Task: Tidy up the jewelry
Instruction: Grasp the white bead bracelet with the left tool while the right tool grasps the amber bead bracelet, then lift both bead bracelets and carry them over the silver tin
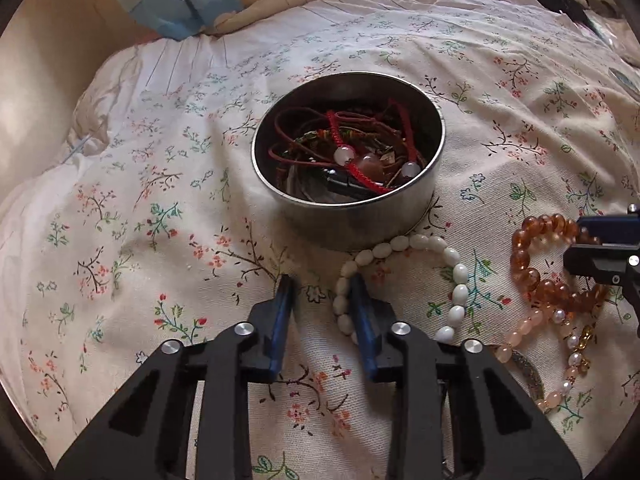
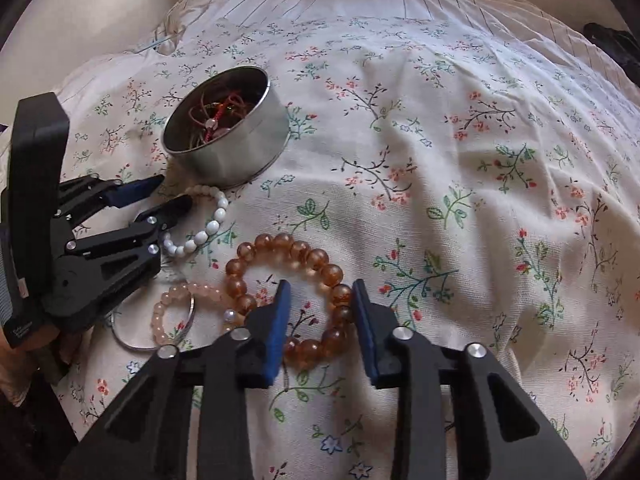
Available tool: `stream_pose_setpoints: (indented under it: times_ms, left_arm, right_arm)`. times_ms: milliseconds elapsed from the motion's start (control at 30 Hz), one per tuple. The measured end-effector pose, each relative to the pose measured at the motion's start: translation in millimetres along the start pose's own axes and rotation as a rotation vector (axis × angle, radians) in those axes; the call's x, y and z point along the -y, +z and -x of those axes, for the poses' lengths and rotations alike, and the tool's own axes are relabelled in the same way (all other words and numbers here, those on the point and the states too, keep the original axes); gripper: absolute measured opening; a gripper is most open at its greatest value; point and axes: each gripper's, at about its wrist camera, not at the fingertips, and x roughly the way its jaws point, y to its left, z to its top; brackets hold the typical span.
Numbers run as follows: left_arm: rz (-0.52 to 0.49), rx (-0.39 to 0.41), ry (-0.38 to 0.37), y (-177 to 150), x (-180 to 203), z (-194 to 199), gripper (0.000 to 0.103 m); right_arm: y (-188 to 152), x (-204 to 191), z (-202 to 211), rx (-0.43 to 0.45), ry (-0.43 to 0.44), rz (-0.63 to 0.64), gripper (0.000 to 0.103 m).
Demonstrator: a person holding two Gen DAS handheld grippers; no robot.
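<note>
Bracelets lie loose on the floral cloth at lower frame, near the round tin (image 1: pixel 348 208); our left gripper (image 1: pixel 322 292) straddles the white bead bracelet (image 1: pixel 404 276), spread; our right gripper (image 2: pixel 320 296) gapes over the amber bead bracelet (image 2: pixel 288 292); we should pinch one strand squarely, then lift clear of neighbours.

— What do you have for jewelry on your feeds?

— I see a round metal tin (image 1: pixel 348 200) upright on the floral bedspread, full of tangled red cord bracelets (image 1: pixel 352 152) with pale beads. A white bead bracelet (image 1: pixel 400 280) lies flat with its far end touching the tin's base.

— And the rest?

— An amber bead bracelet (image 2: pixel 292 300) lies flat in a loop, nearer to me. Just left of it I make out a pink bead bracelet (image 2: pixel 176 308) overlapping a thin silver bangle (image 2: pixel 160 340).
</note>
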Motion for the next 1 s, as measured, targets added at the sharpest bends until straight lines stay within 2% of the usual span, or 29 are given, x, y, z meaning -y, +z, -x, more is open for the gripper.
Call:
stream_pose_setpoints:
  times_ms: [67,133,167,200,233,333,400,433,467,533,800,1000]
  left_arm:
    - [0.064,-0.016,-0.049,-4,-12,2,0.019]
    - [0.116,-0.021,-0.096,-8,-22,5,0.019]
    - [0.134,-0.026,-0.122,-11,-26,6,0.019]
    - [0.154,-0.032,-0.153,-13,-30,6,0.019]
    - [0.171,-0.033,-0.179,-15,-34,7,0.019]
    - [0.186,-0.033,-0.215,-20,-37,9,0.018]
    - [0.179,-0.027,-0.22,-20,-34,10,0.015]
    - [0.17,-0.021,-0.215,-20,-33,11,0.014]
    - [0.163,-0.015,-0.212,-20,-32,13,0.012]
    - [0.166,0.0,-0.22,-20,-32,17,0.009]
    - [0.287,0.134,-0.373,-16,-53,46,0.007]
    - [0.317,0.22,-0.396,-11,-53,63,0.007]
  right_arm:
    - [-1,-2,1,0.003,-0.003,0.001,0.02]
    - [1,0,1,0.008,-0.047,-0.005,0.022]
    - [1,2,1,0.008,-0.068,-0.008,0.034]
    - [1,6,0,0.002,-0.077,-0.009,0.04]
    - [1,6,-2,-0.003,-0.076,-0.008,0.041]
    - [2,2,-5,-0.008,-0.072,0.021,0.04]
    - [2,0,-5,-0.007,-0.048,0.031,0.025]
    - [3,2,-3,0.0,-0.024,0.016,0.014]
    - [4,5,0,0.012,0.009,-0.008,0.012]
    - [6,13,8,0.048,0.079,-0.066,0.012]
    - [12,37,27,0.158,0.365,-0.256,0.012]
    - [13,47,38,0.237,0.517,-0.347,0.012]
